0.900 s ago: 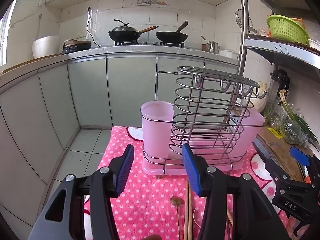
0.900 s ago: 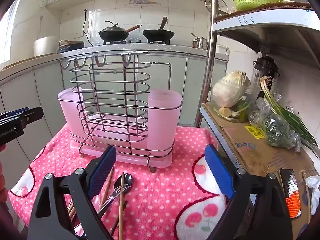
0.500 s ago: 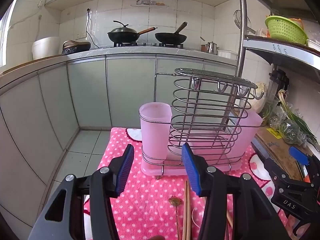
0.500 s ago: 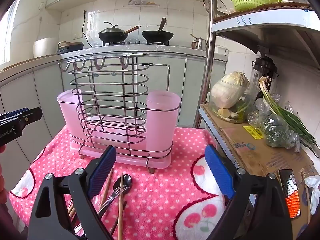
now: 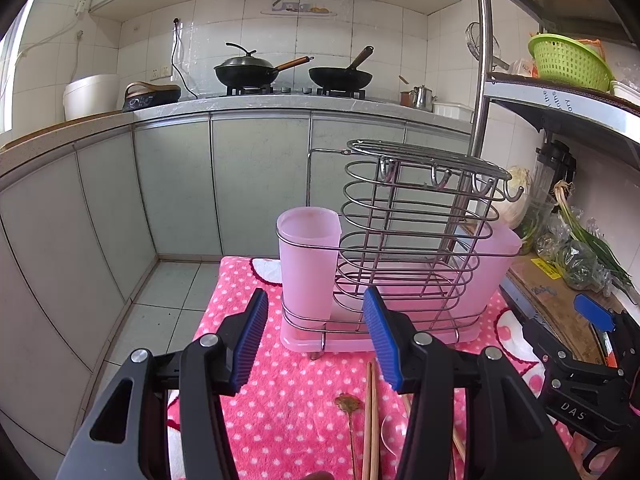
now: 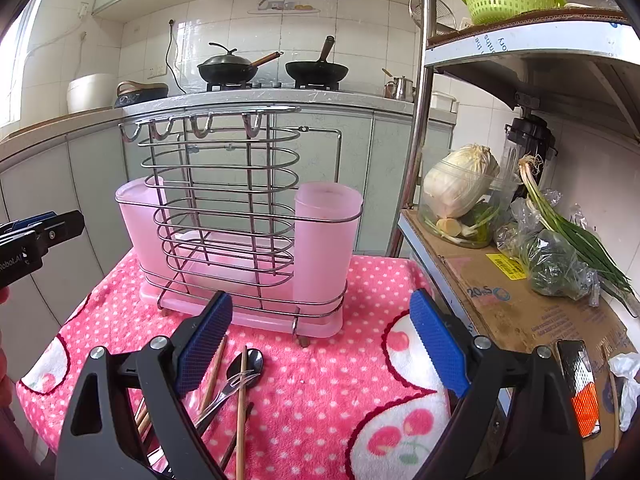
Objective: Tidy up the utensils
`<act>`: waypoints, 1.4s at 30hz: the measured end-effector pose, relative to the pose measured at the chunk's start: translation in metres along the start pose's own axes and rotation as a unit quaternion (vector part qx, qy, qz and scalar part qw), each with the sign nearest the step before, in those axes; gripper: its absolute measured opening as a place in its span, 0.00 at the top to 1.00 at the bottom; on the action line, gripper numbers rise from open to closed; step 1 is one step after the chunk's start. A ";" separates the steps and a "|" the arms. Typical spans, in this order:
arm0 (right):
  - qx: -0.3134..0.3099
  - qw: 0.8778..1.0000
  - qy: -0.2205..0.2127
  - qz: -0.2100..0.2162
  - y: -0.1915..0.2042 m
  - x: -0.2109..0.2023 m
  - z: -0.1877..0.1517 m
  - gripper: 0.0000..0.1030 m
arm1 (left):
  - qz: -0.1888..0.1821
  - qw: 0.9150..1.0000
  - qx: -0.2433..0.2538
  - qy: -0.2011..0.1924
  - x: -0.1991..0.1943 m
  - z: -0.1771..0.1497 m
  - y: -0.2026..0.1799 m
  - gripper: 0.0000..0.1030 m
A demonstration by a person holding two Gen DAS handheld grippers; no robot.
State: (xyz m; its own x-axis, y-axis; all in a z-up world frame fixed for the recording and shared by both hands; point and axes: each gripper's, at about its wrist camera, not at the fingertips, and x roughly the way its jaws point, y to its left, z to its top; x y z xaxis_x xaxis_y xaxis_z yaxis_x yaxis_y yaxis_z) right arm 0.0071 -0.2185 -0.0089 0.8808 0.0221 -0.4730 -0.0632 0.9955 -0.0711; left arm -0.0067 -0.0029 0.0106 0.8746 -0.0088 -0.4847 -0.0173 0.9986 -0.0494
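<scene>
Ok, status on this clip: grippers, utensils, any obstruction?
Left gripper open, empty. Right gripper open, empty. Chopsticks, spoon and fork loose on the pink towel, wire caddy unfilled. Nothing blocking.

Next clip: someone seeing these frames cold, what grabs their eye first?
The wire utensil rack with pink cups, standing at the middle of the pink polka-dot cloth. In front of it lies a loose heap of chopsticks, a spoon and a fork. Both the left gripper and right gripper hang open and empty above the cloth.
</scene>
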 end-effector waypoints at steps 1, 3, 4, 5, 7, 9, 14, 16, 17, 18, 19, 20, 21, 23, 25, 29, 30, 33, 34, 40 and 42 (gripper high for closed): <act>-0.001 1.000 0.000 0.000 0.001 0.000 0.000 0.12 | 0.000 1.000 0.000 0.000 0.000 0.000 0.000 0.52; -0.002 1.000 -0.001 -0.001 0.001 0.000 -0.001 0.12 | 0.000 1.000 0.000 0.000 0.000 0.000 0.000 0.52; -0.002 1.000 -0.001 -0.001 0.002 0.000 -0.001 0.12 | 0.000 1.000 0.000 0.000 0.000 0.001 0.000 0.52; -0.002 1.000 -0.001 -0.001 0.001 0.000 -0.001 0.12 | 0.001 1.000 0.000 -0.001 0.000 0.001 0.000 0.52; -0.004 1.000 -0.002 -0.001 0.002 0.000 -0.001 0.12 | 0.000 1.000 0.000 -0.001 0.001 0.002 0.000 0.52; -0.005 1.000 -0.002 -0.002 0.003 0.000 -0.001 0.12 | 0.000 1.000 0.000 -0.001 0.003 0.003 0.000 0.52; -0.005 1.000 -0.003 -0.001 0.002 -0.001 0.000 0.12 | -0.001 1.000 0.000 -0.004 -0.002 0.002 0.000 0.52; -0.005 1.000 -0.003 -0.002 0.002 -0.001 0.000 0.12 | -0.001 1.000 0.000 -0.004 -0.001 0.003 -0.001 0.52; -0.005 1.000 -0.003 -0.001 0.002 -0.001 0.000 0.12 | -0.002 1.000 0.000 -0.005 -0.001 0.003 -0.001 0.52; -0.006 1.000 -0.003 -0.001 0.002 -0.001 0.000 0.12 | -0.002 1.000 0.000 -0.005 -0.001 0.004 -0.001 0.52; -0.006 1.000 -0.003 -0.001 0.002 -0.001 0.000 0.12 | -0.002 1.000 0.000 -0.005 -0.002 0.002 -0.001 0.52; -0.005 1.000 -0.003 -0.001 0.002 -0.001 0.000 0.12 | -0.002 1.000 -0.001 -0.006 -0.003 0.001 0.000 0.52; -0.005 1.000 -0.003 -0.002 0.002 -0.001 0.000 0.12 | -0.003 1.000 -0.001 -0.006 -0.003 0.002 0.000 0.52; -0.006 1.000 -0.003 -0.002 0.002 -0.001 0.001 0.12 | -0.003 1.000 0.000 -0.007 -0.004 0.002 -0.001 0.52; -0.006 1.000 -0.003 -0.002 0.002 -0.001 0.001 0.12 | -0.003 1.000 0.000 -0.007 -0.004 0.002 -0.001 0.52; -0.006 1.000 -0.003 -0.003 0.001 -0.001 0.002 0.12 | -0.003 1.000 0.000 -0.007 -0.004 0.002 -0.001 0.52; -0.007 1.000 -0.004 -0.003 0.002 -0.001 0.001 0.12 | -0.003 1.000 0.000 -0.008 -0.004 0.002 -0.001 0.52; -0.008 1.000 -0.006 -0.004 0.001 -0.002 0.002 0.12 | -0.003 1.000 0.000 -0.008 -0.004 0.002 -0.001 0.52; -0.008 1.000 -0.007 -0.004 0.001 -0.002 0.002 0.12 | -0.003 1.000 0.000 -0.009 -0.004 0.001 -0.001 0.52; -0.010 1.000 -0.009 -0.004 0.001 -0.003 0.002 0.12 | -0.004 1.000 0.000 -0.010 -0.005 0.000 -0.001 0.52; -0.010 1.000 -0.009 -0.004 0.001 -0.004 0.002 0.12 | -0.004 1.000 0.000 -0.010 -0.004 0.000 -0.001 0.52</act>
State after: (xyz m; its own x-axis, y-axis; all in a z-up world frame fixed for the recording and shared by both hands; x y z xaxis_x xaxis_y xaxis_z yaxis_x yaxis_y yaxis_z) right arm 0.0044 -0.2174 -0.0058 0.8897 0.0164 -0.4562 -0.0660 0.9935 -0.0930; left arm -0.0105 -0.0042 0.0129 0.8839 -0.0154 -0.4673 -0.0108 0.9985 -0.0533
